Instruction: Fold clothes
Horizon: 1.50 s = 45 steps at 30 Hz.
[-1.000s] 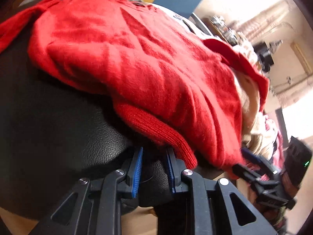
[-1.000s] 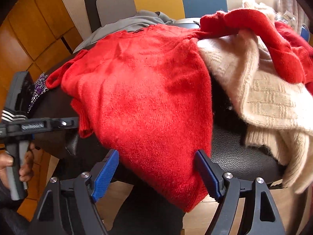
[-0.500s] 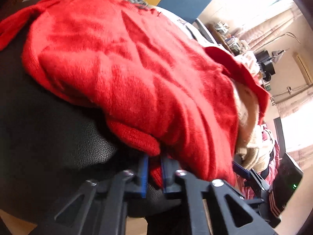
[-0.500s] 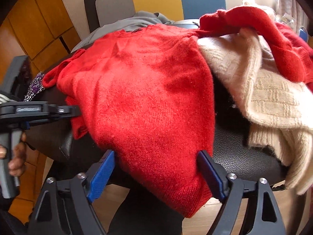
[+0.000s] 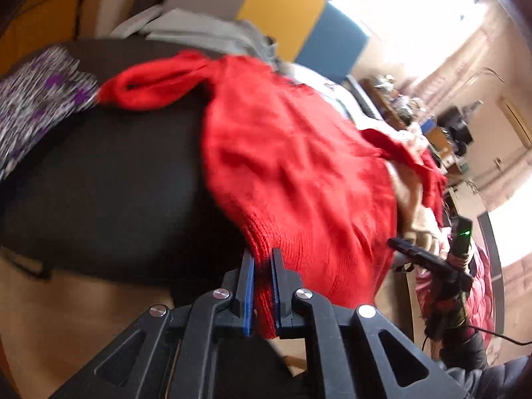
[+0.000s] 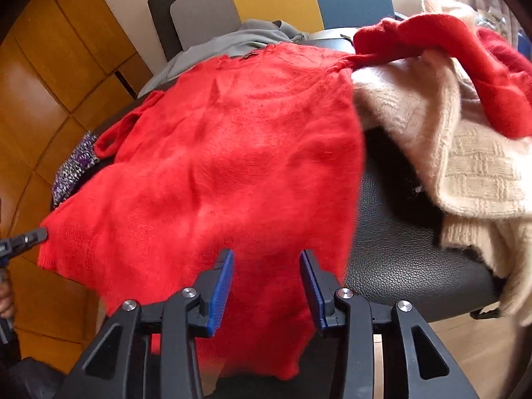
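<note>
A red fuzzy sweater (image 6: 232, 153) lies spread over a black leather seat (image 6: 399, 259), its hem hanging off the front edge. My left gripper (image 5: 262, 266) is shut on the sweater's ribbed hem corner (image 5: 266, 242). In the right wrist view that gripper's tip (image 6: 30, 237) shows at the sweater's left corner. My right gripper (image 6: 266, 262) is partly open, its blue pads either side of the hanging hem, with a gap still showing. The right gripper also shows in the left wrist view (image 5: 429, 262) by the sweater's far edge.
A cream knit sweater (image 6: 465, 166) and another red garment (image 6: 465, 50) are piled on the seat's right. A grey garment (image 6: 232, 40) lies at the back. A purple patterned cloth (image 5: 33, 106) sits at the left. Wooden panels and coloured chair backs stand behind.
My left gripper closed on the sweater's hem corner and pulled it out to the left. My right gripper's pads narrowed and moved in around the hanging hem.
</note>
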Available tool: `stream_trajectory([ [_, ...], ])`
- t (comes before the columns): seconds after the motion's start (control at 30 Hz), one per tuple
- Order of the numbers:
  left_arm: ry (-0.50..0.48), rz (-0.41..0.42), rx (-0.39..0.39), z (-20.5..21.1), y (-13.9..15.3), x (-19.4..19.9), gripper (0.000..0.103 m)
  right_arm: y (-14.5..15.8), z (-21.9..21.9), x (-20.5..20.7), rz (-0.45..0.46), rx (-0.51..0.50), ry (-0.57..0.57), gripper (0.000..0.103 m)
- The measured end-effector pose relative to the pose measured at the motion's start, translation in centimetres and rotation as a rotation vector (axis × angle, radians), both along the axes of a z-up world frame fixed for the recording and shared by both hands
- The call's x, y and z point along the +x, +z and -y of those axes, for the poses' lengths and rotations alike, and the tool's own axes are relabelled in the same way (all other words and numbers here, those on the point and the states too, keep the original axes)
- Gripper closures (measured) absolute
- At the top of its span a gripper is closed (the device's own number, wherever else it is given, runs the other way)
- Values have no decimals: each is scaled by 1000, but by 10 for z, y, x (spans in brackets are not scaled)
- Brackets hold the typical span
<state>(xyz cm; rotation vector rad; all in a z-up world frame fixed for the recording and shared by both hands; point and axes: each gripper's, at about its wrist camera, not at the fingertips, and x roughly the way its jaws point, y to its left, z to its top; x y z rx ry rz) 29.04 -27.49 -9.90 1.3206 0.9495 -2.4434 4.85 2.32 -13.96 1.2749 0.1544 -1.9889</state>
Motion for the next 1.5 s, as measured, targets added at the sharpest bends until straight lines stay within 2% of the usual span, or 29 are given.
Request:
stream_trajectory([
  [0.17, 43, 152, 3, 1, -39, 8, 94, 9, 10, 4, -43, 15, 35, 51],
  [0.23, 71, 159, 7, 5, -46, 17, 92, 11, 22, 5, -67, 22, 64, 49],
  [0.3, 141, 176, -14, 11, -55, 36, 86, 10, 36, 5, -104, 48, 95, 49],
  [0.4, 260, 314, -102, 20, -84, 80, 86, 8, 49, 7, -93, 9, 110, 49],
  [0.5, 438, 479, -195, 32, -110, 155, 86, 7, 59, 11, -71, -47, 128, 49],
  [0.63, 741, 573, -110, 46, -129, 270, 86, 10, 77, 13, -83, -44, 158, 49],
  [0.7, 915, 569, -51, 49, -129, 315, 86, 16, 86, 13, -108, -55, 163, 49],
  [0.83, 1107, 548, -72, 67, -114, 329, 87, 26, 102, 4, -201, -59, 148, 48],
  [0.87, 1127, 551, -92, 74, -107, 319, 87, 25, 107, -1, -220, -29, 131, 45],
  [0.9, 1111, 518, -125, 78, -96, 301, 87, 23, 113, -7, -237, 0, 113, 44],
  [0.93, 1090, 480, -159, 82, -83, 281, 86, 18, 116, -16, -241, 28, 91, 43],
  [0.97, 1032, 439, -225, 84, -68, 247, 85, 13, 120, -28, -233, 47, 66, 43],
  [1.0, 941, 389, -288, 87, -52, 204, 84, 8, 124, -40, -225, 65, 41, 43],
  [1.03, 859, 338, -307, 87, -42, 169, 83, 3, 127, -53, -217, 71, 24, 43],
  [1.1, 657, 195, -316, 87, -19, 78, 82, -8, 134, -79, -202, 82, -8, 43],
  [1.13, 589, 151, -319, 86, -13, 50, 81, -11, 135, -89, -203, 86, -12, 43],
  [1.2, 415, 46, -325, 78, -1, -30, 81, -19, 141, -108, -225, 90, -5, 43],
  [1.23, 354, 21, -333, 72, 1, -63, 81, -22, 145, -113, -240, 91, 0, 42],
  [1.33, 186, -20, -306, 55, -4, -158, 81, -29, 159, -128, -270, 95, 21, 28],
  [1.4, 99, 10, -337, 44, -21, -207, 81, -30, 170, -136, -278, 112, 28, 22],
  [1.5, 55, 69, -346, 37, -54, -231, 80, -32, 180, -146, -278, 123, 29, 15],
])
